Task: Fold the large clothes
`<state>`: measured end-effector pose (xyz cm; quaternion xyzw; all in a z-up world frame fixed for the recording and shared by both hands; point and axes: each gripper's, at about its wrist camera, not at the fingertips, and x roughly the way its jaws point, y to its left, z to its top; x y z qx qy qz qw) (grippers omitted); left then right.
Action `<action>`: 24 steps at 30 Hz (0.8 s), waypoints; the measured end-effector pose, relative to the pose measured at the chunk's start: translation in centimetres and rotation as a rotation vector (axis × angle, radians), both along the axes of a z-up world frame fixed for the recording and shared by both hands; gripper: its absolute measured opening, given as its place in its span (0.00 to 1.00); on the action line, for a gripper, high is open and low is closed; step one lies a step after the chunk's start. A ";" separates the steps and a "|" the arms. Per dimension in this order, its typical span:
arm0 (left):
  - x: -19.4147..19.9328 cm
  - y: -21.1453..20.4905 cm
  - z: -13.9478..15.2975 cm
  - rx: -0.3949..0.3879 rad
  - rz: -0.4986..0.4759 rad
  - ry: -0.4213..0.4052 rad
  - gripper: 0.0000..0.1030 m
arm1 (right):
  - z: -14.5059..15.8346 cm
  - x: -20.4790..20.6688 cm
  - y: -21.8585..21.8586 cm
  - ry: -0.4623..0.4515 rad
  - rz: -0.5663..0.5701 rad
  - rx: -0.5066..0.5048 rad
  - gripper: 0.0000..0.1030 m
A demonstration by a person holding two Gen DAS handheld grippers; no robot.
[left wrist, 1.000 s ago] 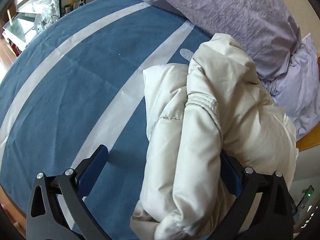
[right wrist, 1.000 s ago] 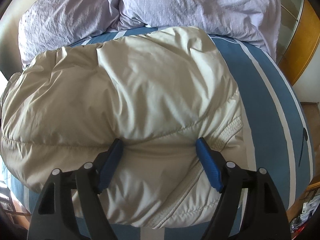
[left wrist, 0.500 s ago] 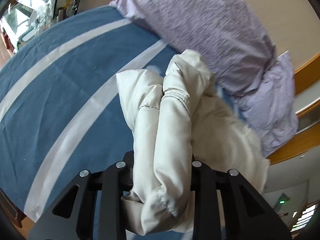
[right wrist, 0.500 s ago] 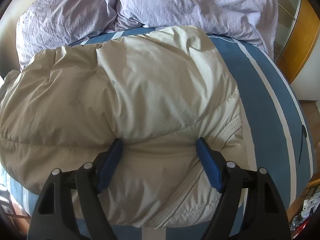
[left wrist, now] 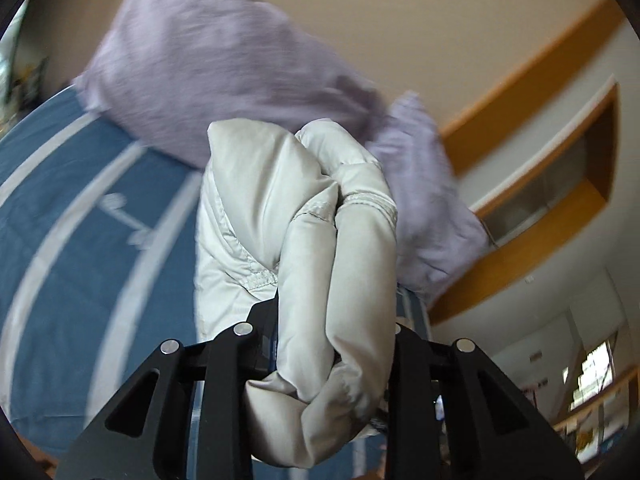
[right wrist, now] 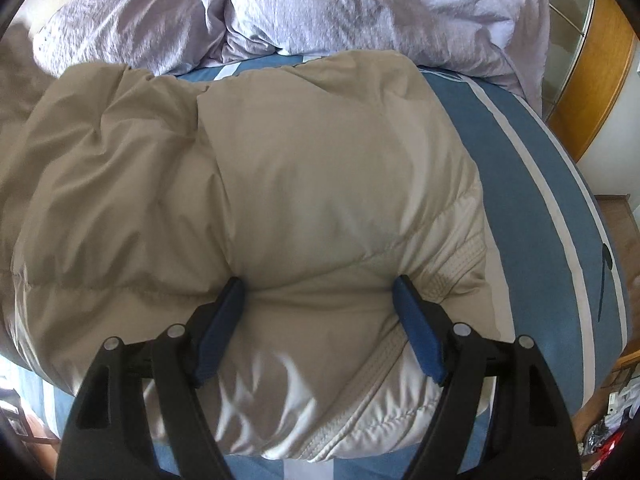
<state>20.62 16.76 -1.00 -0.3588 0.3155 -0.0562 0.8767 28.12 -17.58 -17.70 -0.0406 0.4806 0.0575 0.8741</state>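
Jacket: we see a puffy cream jacket (right wrist: pixel 304 184) lying across the blue bedspread, its body bulging up in soft folds, its hem and zipper edge toward the near side of the bed.
Sleeve: one cream sleeve (left wrist: pixel 348 292) of that jacket is lifted off the bed in the left wrist view, bunched and doubled over, its elastic cuff hanging below the grip.
Left tongs: our left tongs (left wrist: pixel 334 344) are drawn narrow and clamped on the bunched sleeve; the fabric fills the gap and hides the pads.
Right tongs: our right tongs (right wrist: pixel 320 320) stand wide, their blue pads (right wrist: pixel 222 328) dug into the jacket body near the hem, with a mound of fabric between them. We cannot tell if they pinch it or merely press down.
Bed: the bedspread (right wrist: pixel 552 208) is blue with pale stripes, and the jacket covers most of what the right wrist view shows of it.
Pillows: lilac pillows (right wrist: pixel 360 4) lie at the head of the bed, just beyond the jacket; in the left wrist view they are blurred.
Room: wood trim (left wrist: pixel 532 76) runs along a beige wall behind the pillows.
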 end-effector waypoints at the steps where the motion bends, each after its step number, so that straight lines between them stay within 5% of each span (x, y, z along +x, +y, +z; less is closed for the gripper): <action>1: 0.7 -1.7 0.8 0.010 -0.034 -0.011 0.25 | 0.0 0.0 0.0 -0.002 -0.001 0.002 0.74; 10: 4.4 -13.2 2.8 0.082 -0.268 -0.032 0.25 | -0.6 -0.2 -0.6 -0.019 -0.005 0.029 0.75; 24: 8.6 -26.0 -2.3 0.156 -0.498 0.077 0.25 | 0.5 -1.5 -4.0 -0.064 0.010 0.142 0.67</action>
